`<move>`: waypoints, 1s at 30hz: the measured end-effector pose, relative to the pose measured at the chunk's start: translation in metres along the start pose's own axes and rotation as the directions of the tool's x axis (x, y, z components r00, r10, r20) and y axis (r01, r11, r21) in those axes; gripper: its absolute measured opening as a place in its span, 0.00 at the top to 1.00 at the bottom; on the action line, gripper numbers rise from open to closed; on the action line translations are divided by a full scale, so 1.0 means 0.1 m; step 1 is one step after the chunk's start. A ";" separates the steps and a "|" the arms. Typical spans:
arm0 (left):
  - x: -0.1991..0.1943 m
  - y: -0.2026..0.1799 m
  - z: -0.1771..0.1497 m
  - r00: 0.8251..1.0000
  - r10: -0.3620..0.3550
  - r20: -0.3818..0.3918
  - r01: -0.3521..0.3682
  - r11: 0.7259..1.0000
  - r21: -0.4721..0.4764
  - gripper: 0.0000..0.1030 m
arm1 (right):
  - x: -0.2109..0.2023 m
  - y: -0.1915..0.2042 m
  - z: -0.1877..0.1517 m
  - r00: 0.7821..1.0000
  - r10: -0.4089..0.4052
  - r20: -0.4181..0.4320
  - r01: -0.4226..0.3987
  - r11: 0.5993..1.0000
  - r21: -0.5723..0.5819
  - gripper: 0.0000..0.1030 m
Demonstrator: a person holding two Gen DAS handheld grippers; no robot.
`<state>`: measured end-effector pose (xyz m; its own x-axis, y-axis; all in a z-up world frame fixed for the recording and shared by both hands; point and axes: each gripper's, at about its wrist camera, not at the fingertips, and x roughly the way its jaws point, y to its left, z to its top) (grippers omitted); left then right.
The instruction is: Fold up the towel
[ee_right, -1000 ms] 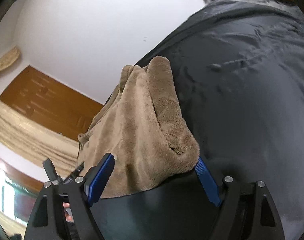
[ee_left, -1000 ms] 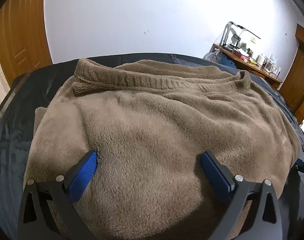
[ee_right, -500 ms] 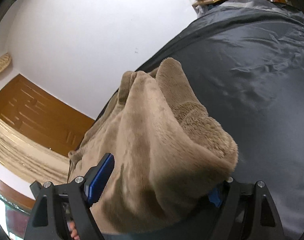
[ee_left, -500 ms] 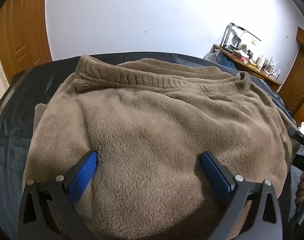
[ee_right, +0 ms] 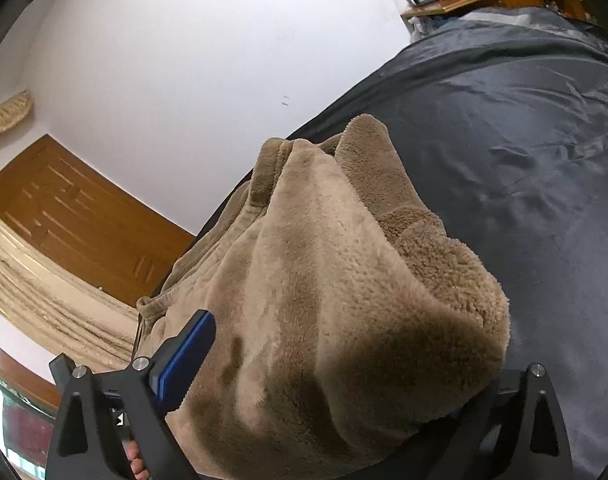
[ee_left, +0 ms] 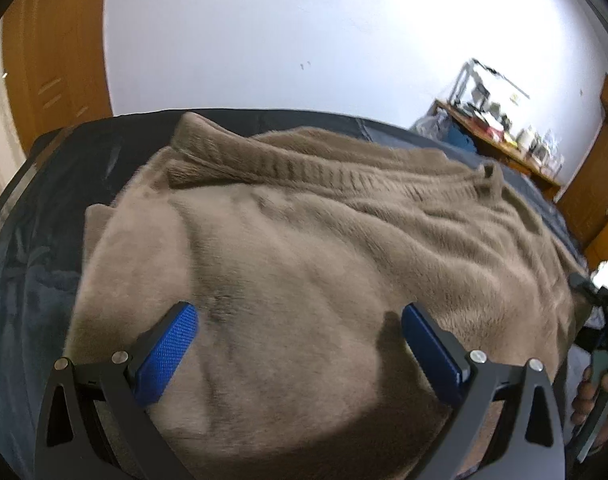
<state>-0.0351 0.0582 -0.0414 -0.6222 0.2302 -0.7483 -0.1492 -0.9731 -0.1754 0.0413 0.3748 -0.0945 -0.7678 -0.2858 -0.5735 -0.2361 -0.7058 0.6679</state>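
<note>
A brown fleece towel (ee_left: 324, 240) lies spread over a dark bed sheet (ee_left: 35, 248), its ribbed hem at the far side. My left gripper (ee_left: 299, 332) is open just over the towel's near part, both blue pads (ee_left: 167, 352) apart with only flat fleece between them. In the right wrist view the towel (ee_right: 324, 280) rises as a bunched fold between the fingers of my right gripper (ee_right: 312, 340). That gripper stands wide open; its left pad (ee_right: 187, 356) shows and the fleece hides the right one. The right gripper (ee_left: 600, 312) also shows at the towel's right edge.
The dark sheet (ee_right: 524, 160) stretches bare to the right of the towel. A cluttered wooden desk (ee_left: 500, 136) stands at the far right against the white wall. Wooden doors (ee_left: 51, 72) flank the room. A hand (ee_left: 584, 392) holds the right gripper's handle.
My right gripper pushed further into the towel's edge, so the fold now fills its jaws and covers the right pad. The left gripper lifted slightly; the right gripper entered its view.
</note>
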 end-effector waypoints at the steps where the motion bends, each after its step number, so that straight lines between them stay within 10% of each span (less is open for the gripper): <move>1: -0.01 0.04 0.02 1.000 -0.001 0.002 0.001 1.000 -0.016 0.01 | 0.00 0.00 0.00 1.000 0.003 0.000 -0.003 1.000 0.005 0.07; 3: 0.00 0.12 0.04 1.000 0.004 -0.004 -0.004 0.999 -0.045 0.01 | 0.02 -0.01 0.00 1.000 0.001 0.000 -0.001 1.000 0.008 0.16; 6: 0.03 0.20 0.05 1.000 0.002 -0.020 -0.004 0.997 -0.079 0.01 | 0.07 -0.07 -0.02 1.000 -0.022 -0.008 0.023 1.000 0.021 0.55; 16: -0.02 0.22 0.11 1.000 0.012 -0.016 -0.014 0.996 -0.089 0.01 | -0.10 0.18 0.01 0.998 -0.020 0.062 0.024 0.997 -0.070 0.69; 30: -0.55 1.06 0.32 0.994 0.048 0.098 -0.015 0.951 -0.310 0.01 | -0.19 1.53 -0.02 0.964 0.246 0.096 -0.226 0.956 -0.185 0.74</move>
<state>-0.0413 -0.0574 0.0015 -0.7006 0.1828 -0.6897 0.1058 -0.9293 -0.3538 0.0204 0.2713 0.0173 -0.8559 -0.3870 -0.3431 0.0576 -0.7306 0.6803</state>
